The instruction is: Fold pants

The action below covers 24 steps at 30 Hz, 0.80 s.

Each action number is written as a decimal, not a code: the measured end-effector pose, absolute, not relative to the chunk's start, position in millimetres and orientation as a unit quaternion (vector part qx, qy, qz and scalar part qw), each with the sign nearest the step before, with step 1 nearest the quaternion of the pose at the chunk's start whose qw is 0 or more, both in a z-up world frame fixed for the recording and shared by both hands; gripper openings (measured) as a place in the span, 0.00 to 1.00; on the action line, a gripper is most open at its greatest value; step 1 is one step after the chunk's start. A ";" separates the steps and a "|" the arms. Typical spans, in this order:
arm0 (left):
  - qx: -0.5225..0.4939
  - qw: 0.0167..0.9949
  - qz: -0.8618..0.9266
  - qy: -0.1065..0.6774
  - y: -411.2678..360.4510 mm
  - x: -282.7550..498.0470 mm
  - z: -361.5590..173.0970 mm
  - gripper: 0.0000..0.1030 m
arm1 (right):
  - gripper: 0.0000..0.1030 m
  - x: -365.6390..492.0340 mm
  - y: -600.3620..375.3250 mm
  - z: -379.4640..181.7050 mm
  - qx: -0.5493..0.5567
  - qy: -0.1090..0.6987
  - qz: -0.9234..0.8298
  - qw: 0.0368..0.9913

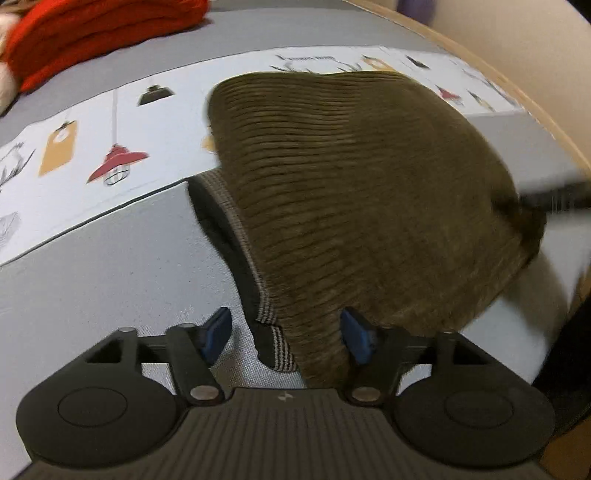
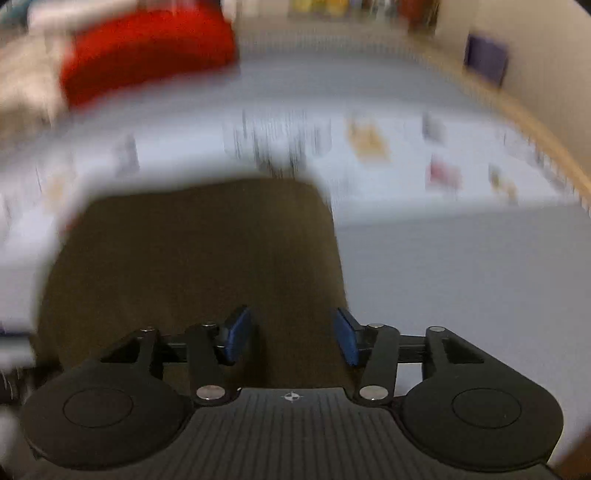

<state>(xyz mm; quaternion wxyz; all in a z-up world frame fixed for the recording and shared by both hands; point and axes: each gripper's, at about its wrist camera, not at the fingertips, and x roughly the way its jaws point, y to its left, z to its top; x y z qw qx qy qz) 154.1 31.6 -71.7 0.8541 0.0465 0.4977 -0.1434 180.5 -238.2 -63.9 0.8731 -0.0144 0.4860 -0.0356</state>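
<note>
The olive-brown corduroy pants (image 1: 351,192) lie folded on a grey surface, their striped waistband (image 1: 273,332) toward the camera. My left gripper (image 1: 286,334) is open, its blue pads either side of the waistband edge, not closed on it. In the blurred right wrist view the pants (image 2: 192,266) lie flat in front. My right gripper (image 2: 293,338) is open just above their near edge, empty.
A white cloth printed with lamps and tags (image 1: 110,140) lies under the pants' far end. A red folded garment (image 1: 96,33) sits at the back left, also seen in the right view (image 2: 147,51). A wooden edge (image 1: 517,85) borders the right side.
</note>
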 end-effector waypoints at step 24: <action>-0.059 0.906 0.014 0.419 -28.2 -30.8 3.3 1.00 | 0.99 -26.9 -233.6 9.3 0.080 0.318 -0.021 0.945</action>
